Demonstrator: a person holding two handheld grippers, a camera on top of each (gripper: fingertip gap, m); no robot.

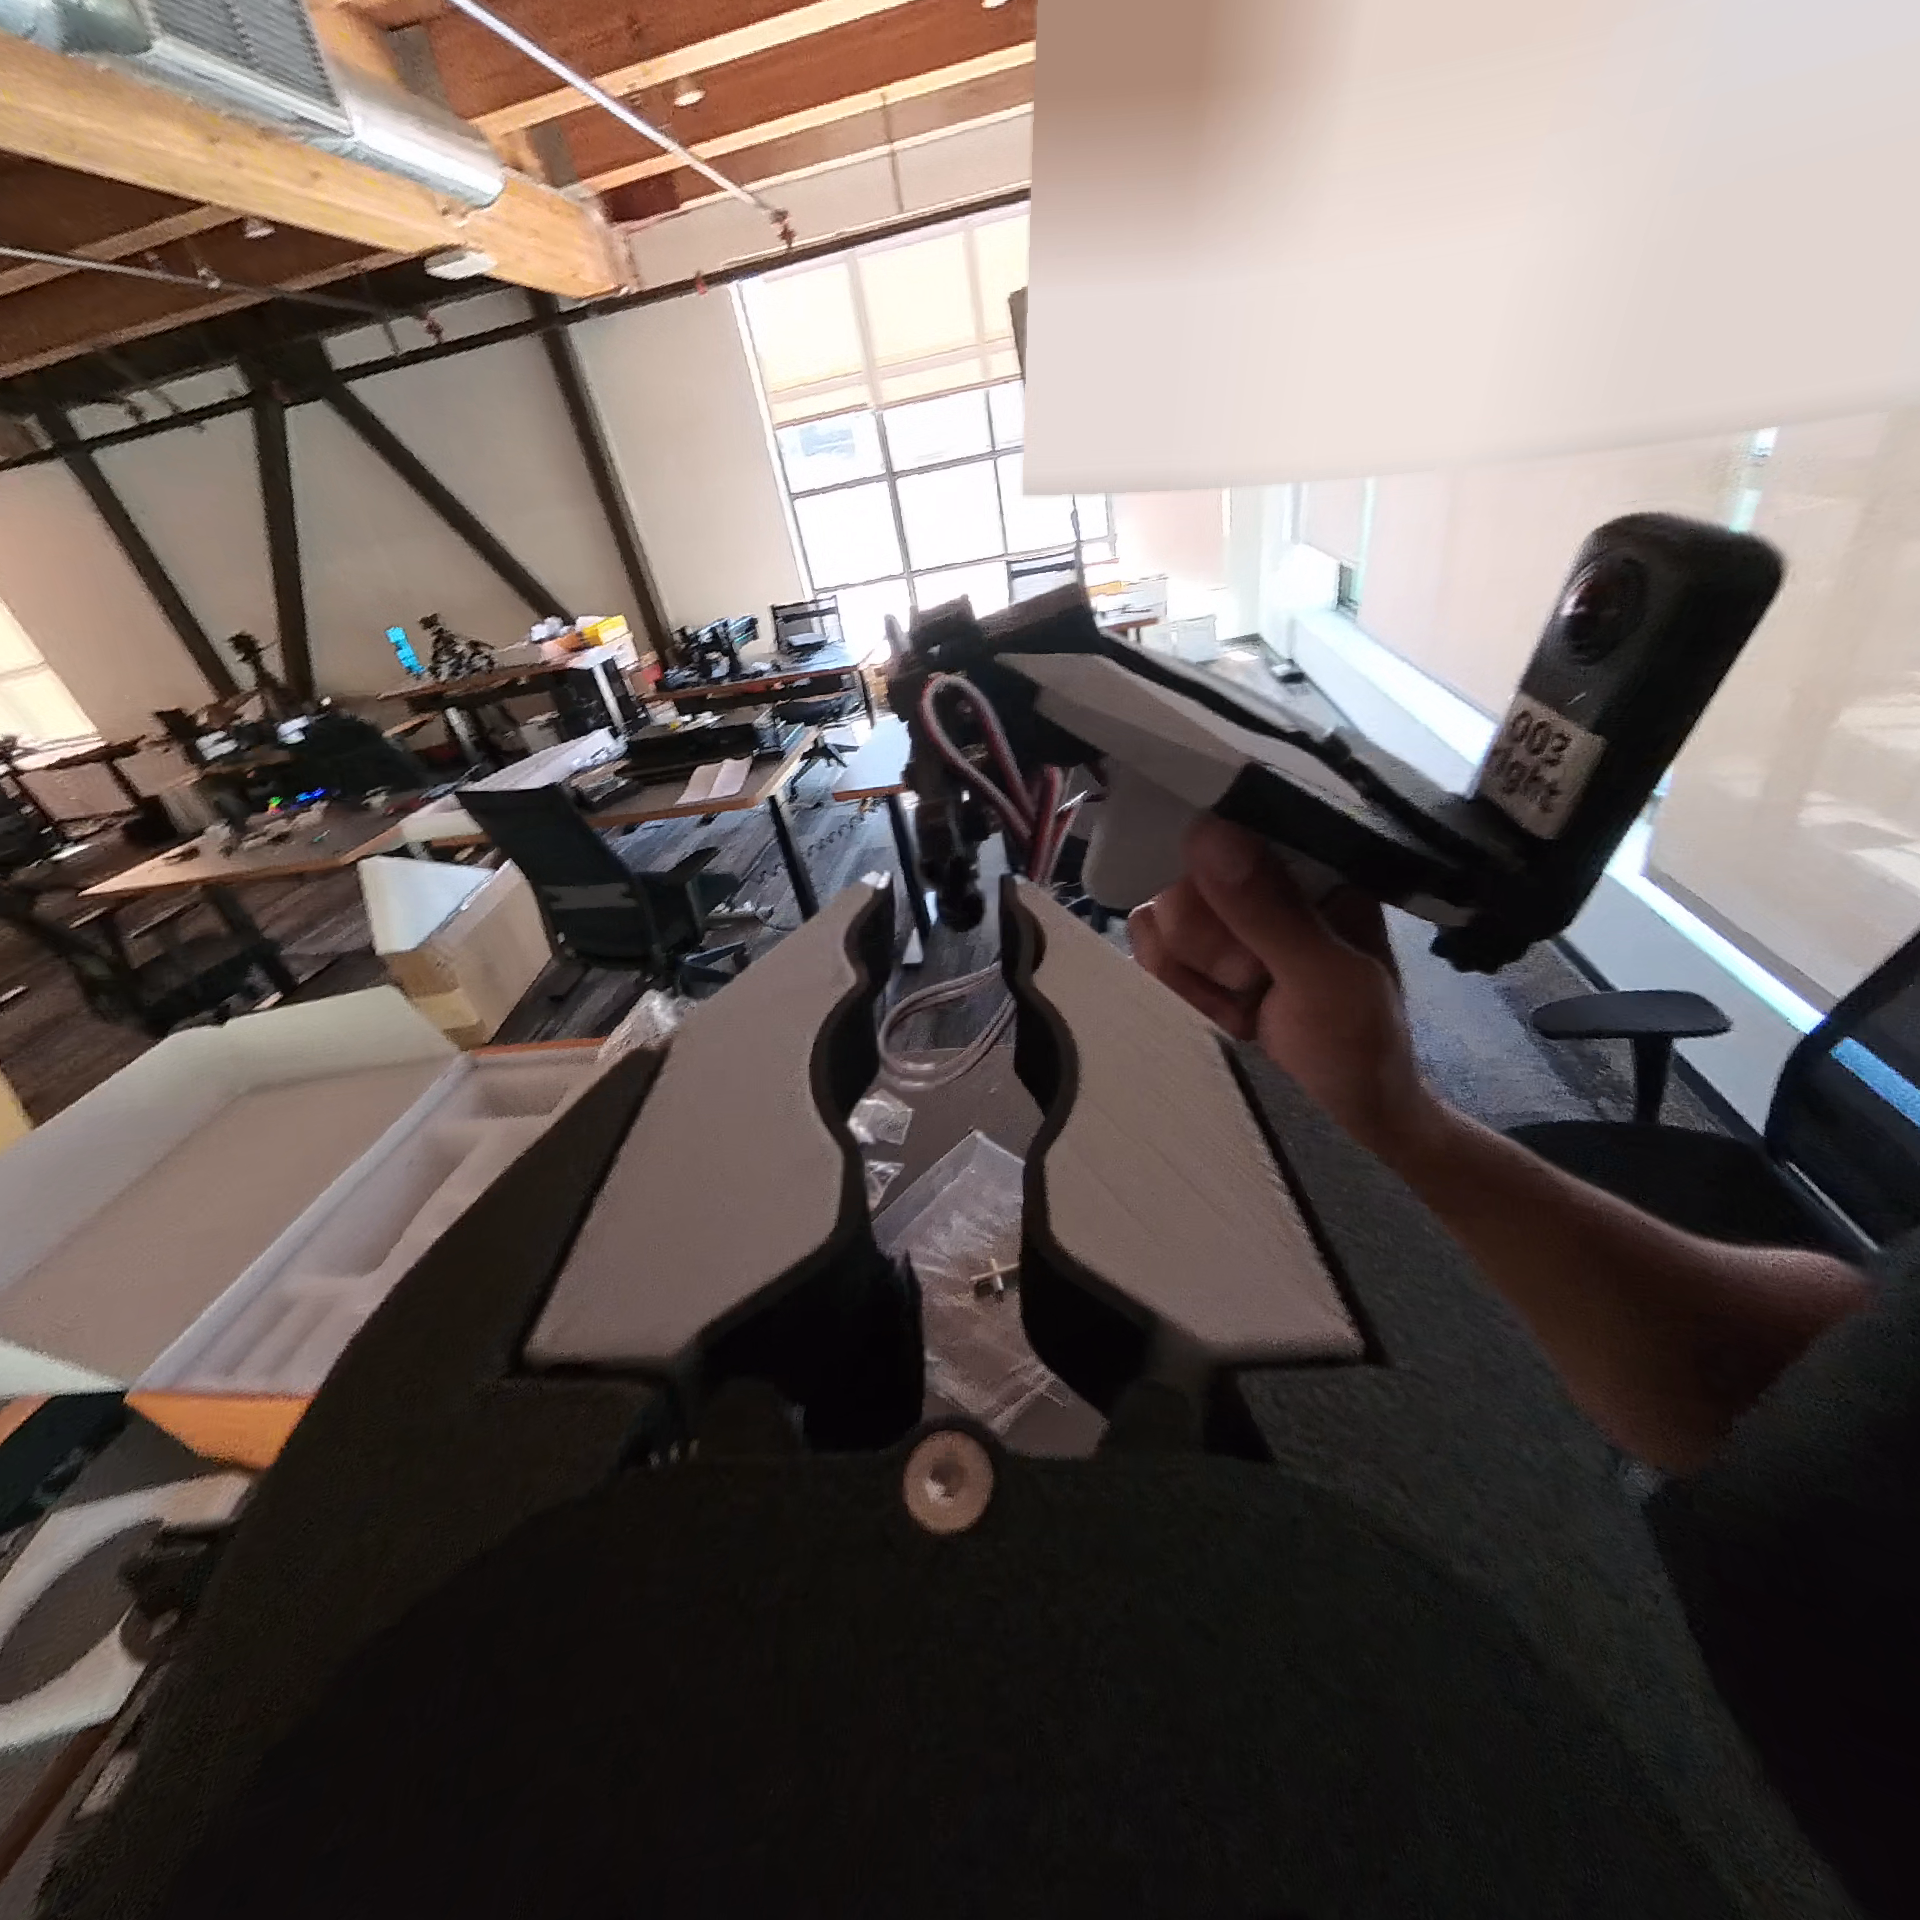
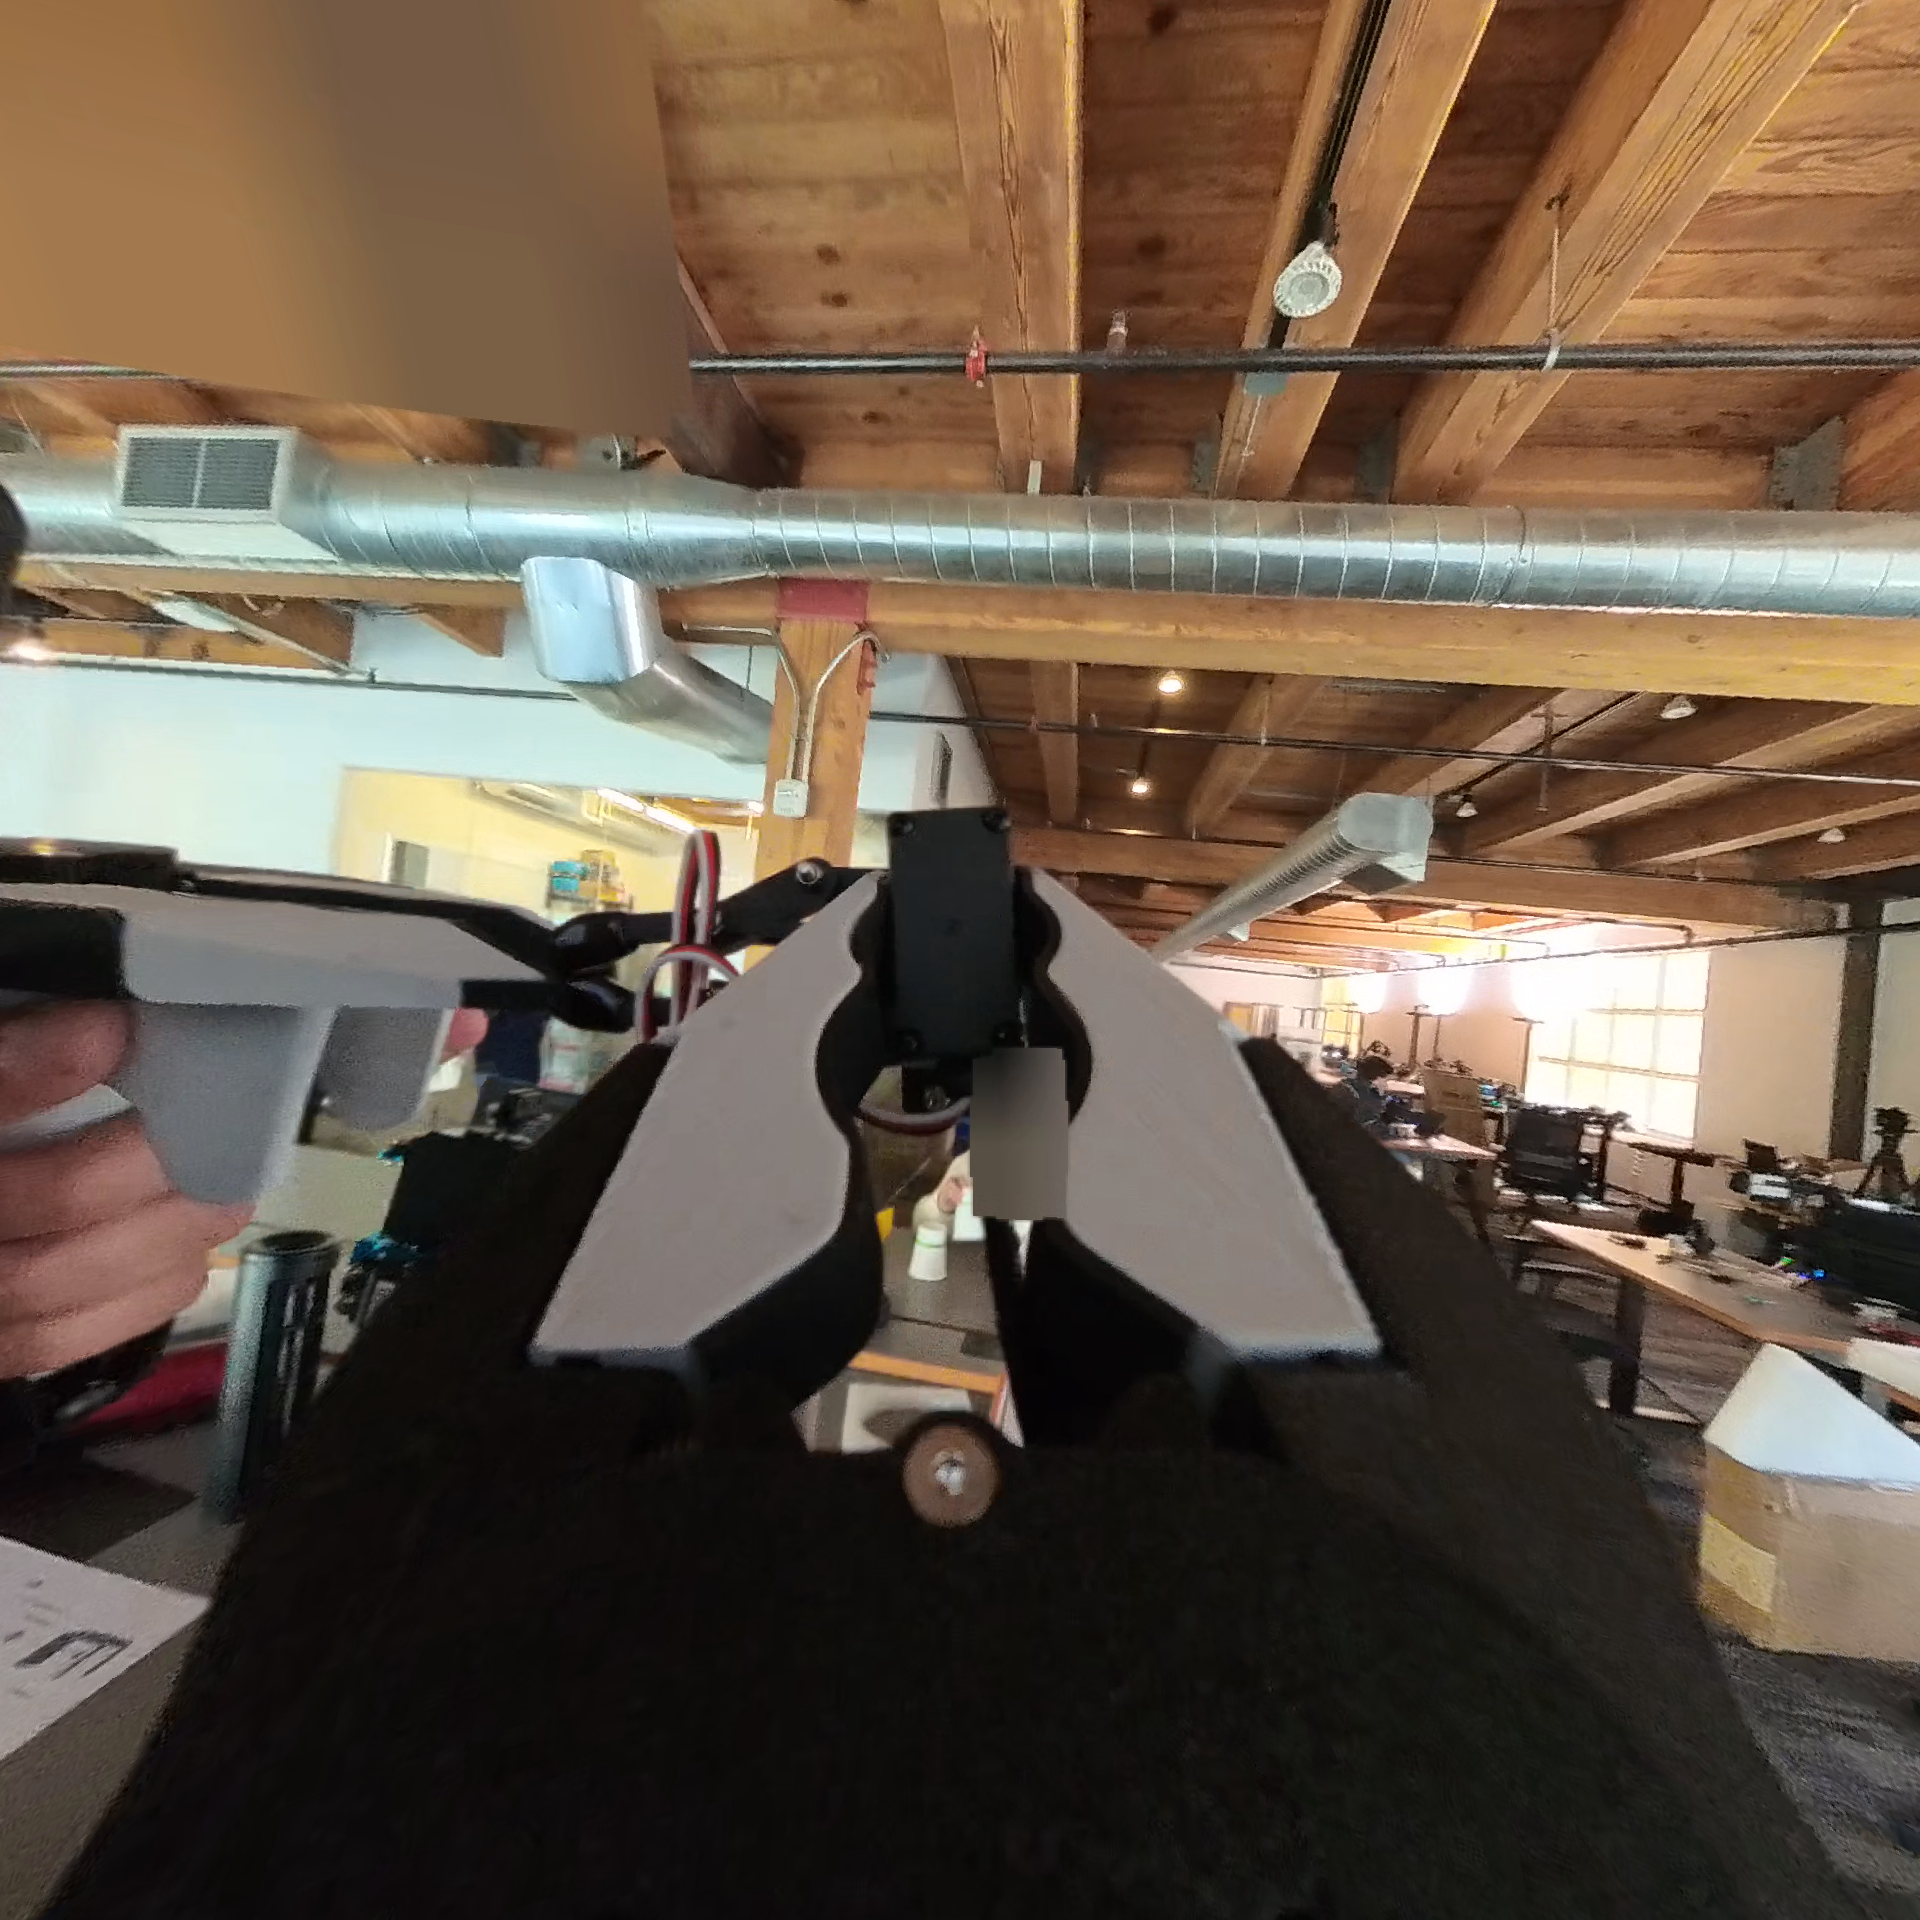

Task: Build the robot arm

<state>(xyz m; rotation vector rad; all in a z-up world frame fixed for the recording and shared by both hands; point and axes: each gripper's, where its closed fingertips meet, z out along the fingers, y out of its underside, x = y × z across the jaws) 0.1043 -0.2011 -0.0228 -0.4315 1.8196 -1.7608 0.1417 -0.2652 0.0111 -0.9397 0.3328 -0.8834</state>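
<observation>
1. We hold two grippers up in a timber-ceilinged workshop. The right gripper (image 2: 948, 883) is raised high, its jaws closed on a small black motor block (image 2: 951, 940) that stands upright between the tips.
2. The motor block sits far forward in the jaws, its top edge rising just past the fingertips (image 2: 831, 914) and its lower end reaching back into the curved hollow between the fingers.
3. Red, white and black wires (image 2: 698, 883) loop off to the left of the block.
4. Seen from the left wrist, the right gripper (image 1: 940, 675) is side-on, held by a hand (image 1: 1273, 961), with the block and its looping wires (image 1: 966, 748) hanging from its tip. A camera (image 1: 1621, 686) bearing a white sticker is mounted at its rear.
5. The left gripper (image 1: 945, 894) holds nothing; its jaws stand slightly apart with a narrow gap between the tips.
6. The block hangs just beyond and above the left gripper's tips, near them; we cannot tell whether anything touches.
7. In the right wrist view the left gripper (image 2: 582, 956) enters from the left, its black tips close to the wires.
8. Beneath the left gripper lie clear plastic bags (image 1: 935, 1216) of small parts and a white moulded tray (image 1: 343, 1216) on a desk (image 1: 208, 1423).
9. Behind: office chairs (image 1: 582, 883), cluttered desks, a silver duct (image 2: 1039, 540).
</observation>
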